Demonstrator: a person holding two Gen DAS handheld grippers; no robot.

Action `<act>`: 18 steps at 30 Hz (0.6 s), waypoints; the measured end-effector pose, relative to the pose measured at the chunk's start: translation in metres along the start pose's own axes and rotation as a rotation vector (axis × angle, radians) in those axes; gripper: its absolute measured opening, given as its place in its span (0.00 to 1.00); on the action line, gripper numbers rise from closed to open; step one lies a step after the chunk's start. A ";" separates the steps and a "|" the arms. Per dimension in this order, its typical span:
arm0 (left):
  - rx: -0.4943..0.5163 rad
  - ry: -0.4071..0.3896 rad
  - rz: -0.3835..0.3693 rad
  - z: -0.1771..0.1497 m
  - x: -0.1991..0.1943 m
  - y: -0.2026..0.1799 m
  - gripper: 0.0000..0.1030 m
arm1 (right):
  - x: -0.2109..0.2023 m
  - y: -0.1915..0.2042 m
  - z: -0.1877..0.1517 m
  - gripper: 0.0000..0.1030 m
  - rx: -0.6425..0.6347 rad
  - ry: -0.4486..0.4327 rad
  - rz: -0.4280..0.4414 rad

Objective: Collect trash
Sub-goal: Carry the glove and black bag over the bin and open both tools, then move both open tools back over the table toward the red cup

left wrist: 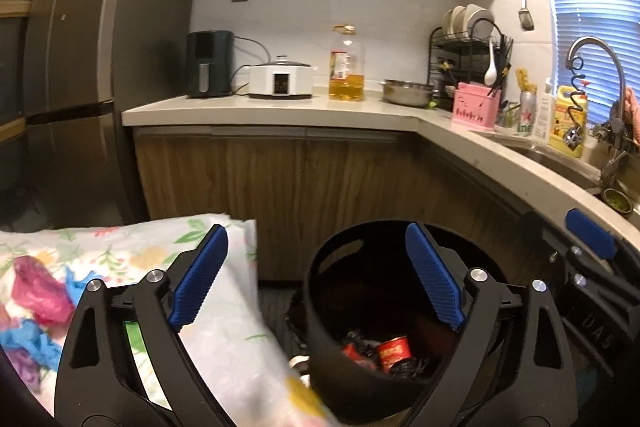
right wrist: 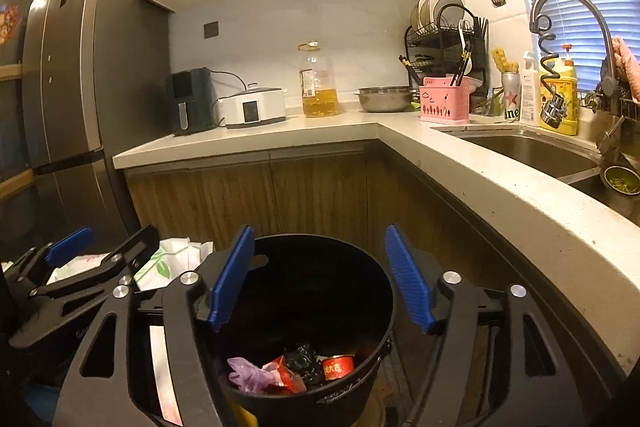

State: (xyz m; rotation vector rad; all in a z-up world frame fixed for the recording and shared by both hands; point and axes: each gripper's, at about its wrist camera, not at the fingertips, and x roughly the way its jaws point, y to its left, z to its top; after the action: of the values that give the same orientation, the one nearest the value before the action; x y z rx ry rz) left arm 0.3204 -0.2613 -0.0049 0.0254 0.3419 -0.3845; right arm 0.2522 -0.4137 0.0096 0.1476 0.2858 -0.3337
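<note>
Hovering over the black bin [right wrist: 304, 311] with right gripper [right wrist: 320, 279] spread wide and empty, left gripper [left wrist: 316, 279] likewise agape, floral cloth [left wrist: 224, 307] draped under its left jaw. Trash [right wrist: 292, 371] lying below, between the jaws; keeping both clear of the rim.

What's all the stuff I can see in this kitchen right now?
bin: one, black, on the floor, trash inside
red can: one, in the bin
floral cloth: one, white, left of the bin, crumpled bits on it
oil bottle: one, yellow, on the counter
steel bowl: one, beside the bottle
pink caddy: one, by the sink
left hand-held gripper: black, blue pads, open
right hand-held gripper: same, open, above the bin
</note>
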 end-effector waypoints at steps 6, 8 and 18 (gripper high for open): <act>-0.011 0.010 0.055 -0.009 -0.033 0.018 0.93 | -0.015 0.016 -0.003 0.75 -0.025 0.040 -0.006; -0.017 0.010 0.062 -0.012 -0.044 0.024 0.94 | -0.023 0.022 -0.005 0.75 -0.024 0.054 0.007; -0.042 0.002 0.203 -0.033 -0.105 0.069 0.94 | -0.054 0.051 -0.018 0.75 -0.060 0.092 0.019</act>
State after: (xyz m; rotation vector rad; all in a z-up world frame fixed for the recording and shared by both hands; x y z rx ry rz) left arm 0.2439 -0.1566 -0.0041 0.0189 0.3456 -0.1766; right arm 0.2158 -0.3465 0.0134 0.1063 0.3849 -0.2998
